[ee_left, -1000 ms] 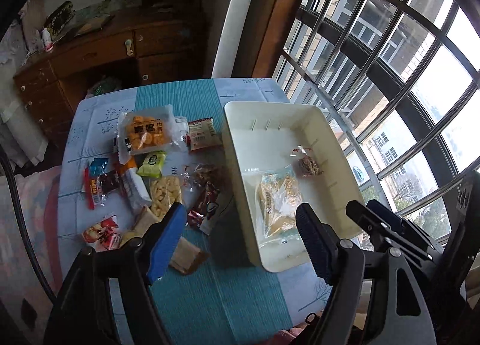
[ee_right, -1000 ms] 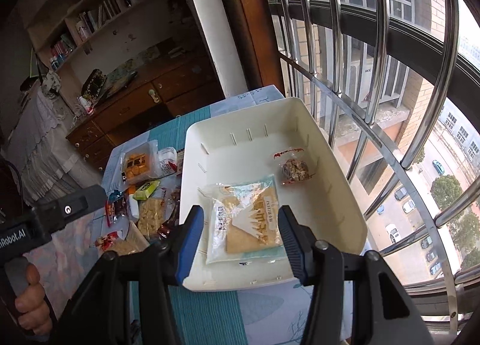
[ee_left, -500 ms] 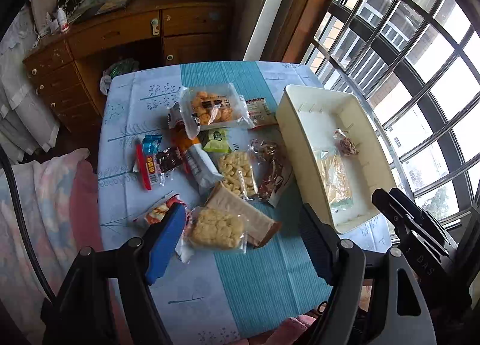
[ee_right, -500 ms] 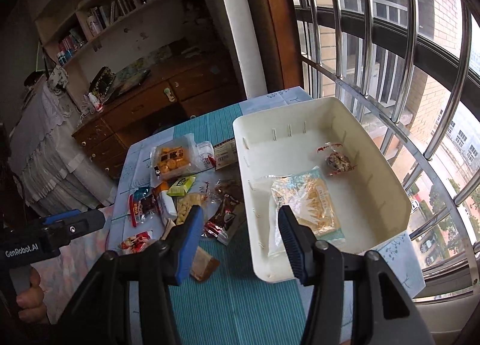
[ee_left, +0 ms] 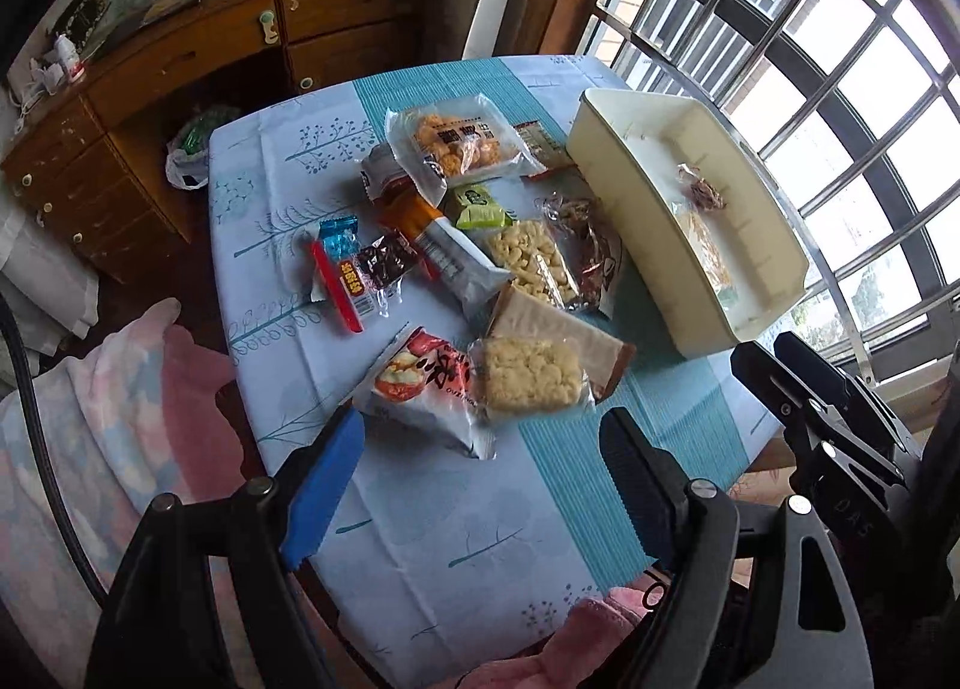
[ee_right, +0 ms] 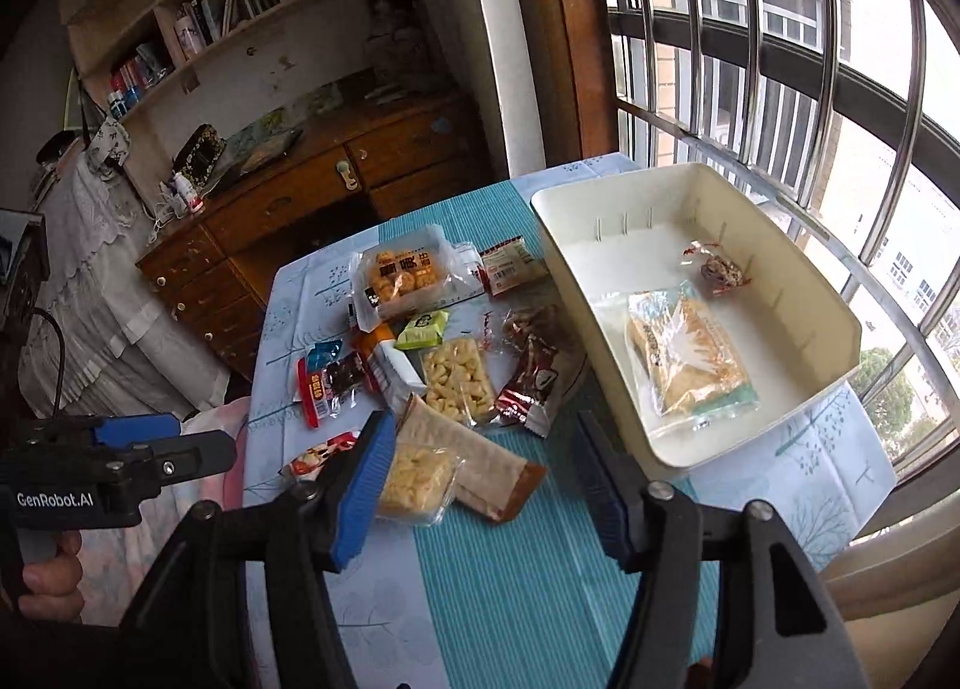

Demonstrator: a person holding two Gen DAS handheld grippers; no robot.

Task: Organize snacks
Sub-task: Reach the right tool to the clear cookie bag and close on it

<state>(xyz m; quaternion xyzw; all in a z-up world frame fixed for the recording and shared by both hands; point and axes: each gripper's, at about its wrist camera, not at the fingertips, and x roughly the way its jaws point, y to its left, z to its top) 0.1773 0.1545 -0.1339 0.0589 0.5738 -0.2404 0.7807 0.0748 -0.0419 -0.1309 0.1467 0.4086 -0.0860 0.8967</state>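
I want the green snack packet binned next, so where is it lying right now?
In the right wrist view the small green packet lies mid-table, left of the white bin, just behind the clear bag of pale puffs and in front of the big orange-biscuit bag.

Daylight pours in through the barred window on the right of both views and blows out to white between the bars. The white bin by the table's window edge is brightly lit; the snack packets show small glints on their clear wrap. The wooden dresser and shelves sit dim. Corners darken to black. Fisheye bending curves the window bars and table edges. Both pictures are fairly sharp, softening toward the rims.
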